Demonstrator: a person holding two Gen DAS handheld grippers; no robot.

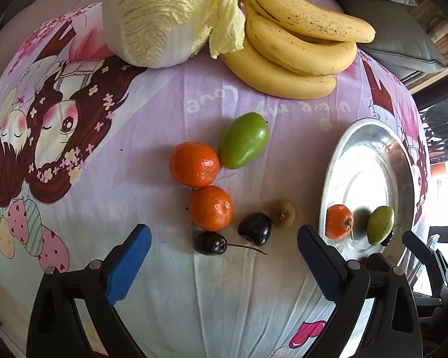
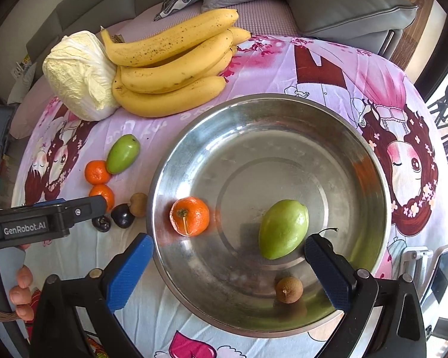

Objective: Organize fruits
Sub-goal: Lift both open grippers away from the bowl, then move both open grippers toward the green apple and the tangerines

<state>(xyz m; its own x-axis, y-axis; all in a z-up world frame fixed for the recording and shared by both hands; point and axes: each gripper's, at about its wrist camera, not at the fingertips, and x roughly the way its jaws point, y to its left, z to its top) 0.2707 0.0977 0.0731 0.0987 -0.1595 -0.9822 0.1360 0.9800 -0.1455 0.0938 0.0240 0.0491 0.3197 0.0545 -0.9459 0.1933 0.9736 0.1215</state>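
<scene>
On the pink cartoon cloth lie two oranges (image 1: 194, 164) (image 1: 210, 208), a green fruit (image 1: 243, 140), two dark cherries (image 1: 210, 243) (image 1: 254, 228) and a brown longan (image 1: 283, 213). My left gripper (image 1: 225, 235) hangs open above the cherries, touching nothing. The steel bowl (image 2: 164, 179) holds an orange (image 2: 189, 216), a green fruit (image 2: 283, 228) and a longan (image 2: 289, 289). A cherry stem (image 2: 328, 229) shows behind one finger. My right gripper (image 2: 230, 243) stands open over the bowl, empty. The left gripper (image 2: 44, 220) shows at the bowl's left.
A bunch of bananas (image 2: 170, 68) and a napa cabbage (image 2: 77, 74) lie at the far side of the cloth. Grey sofa cushions (image 2: 343, 9) sit beyond. A hand's fingers (image 2: 21, 289) show at the lower left.
</scene>
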